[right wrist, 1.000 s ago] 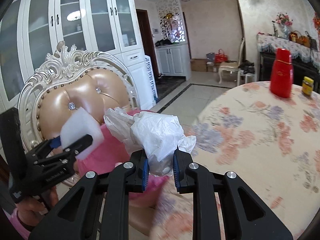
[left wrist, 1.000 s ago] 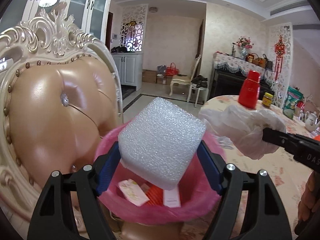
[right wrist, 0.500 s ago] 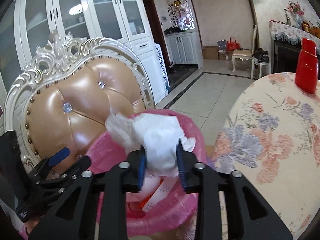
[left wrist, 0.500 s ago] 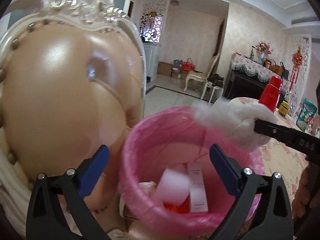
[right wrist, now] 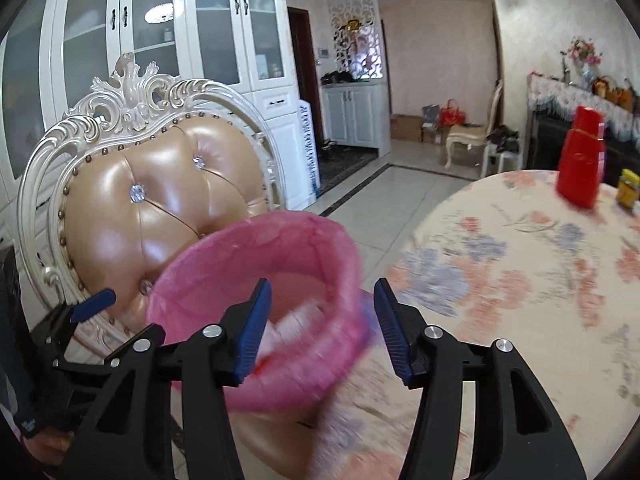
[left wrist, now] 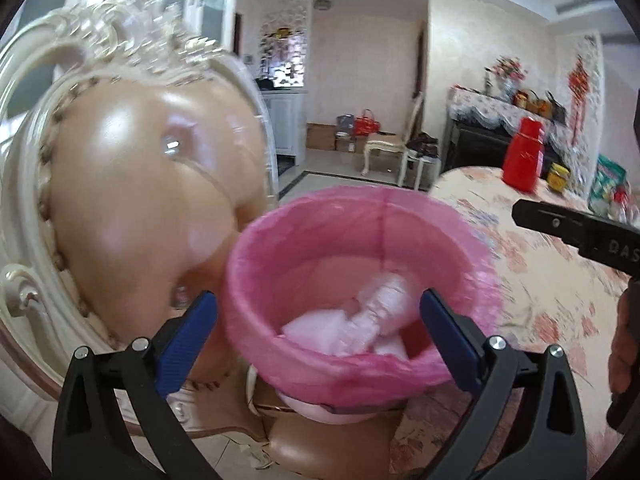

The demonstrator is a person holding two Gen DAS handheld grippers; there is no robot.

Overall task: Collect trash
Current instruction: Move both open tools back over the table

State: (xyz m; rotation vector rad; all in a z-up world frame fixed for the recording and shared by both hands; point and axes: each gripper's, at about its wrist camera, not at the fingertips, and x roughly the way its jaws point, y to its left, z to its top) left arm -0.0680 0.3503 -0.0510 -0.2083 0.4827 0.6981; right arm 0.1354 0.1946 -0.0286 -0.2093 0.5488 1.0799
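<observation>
The crumpled white plastic bag [left wrist: 380, 304] that the right gripper [right wrist: 322, 324] was clamping half a second ago now lies in the pink-lined trash bin [left wrist: 320, 220], on top of the white foam block [left wrist: 316, 332] dropped just before; both pieces look collected. Both grippers hang over the bin, near the counter [right wrist: 520, 264] on the right. The left gripper [left wrist: 316, 332] is spread wide and the right gripper parted, each holding nothing.

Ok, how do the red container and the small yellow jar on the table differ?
The red container is much taller than the yellow jar and has a narrower stepped top; the jar is short and squat. The container is solid red; the jar is yellow with a darker band. The container stands nearer the table edge, the jar just behind it. Both stand upright on the floral tablecloth.
</observation>
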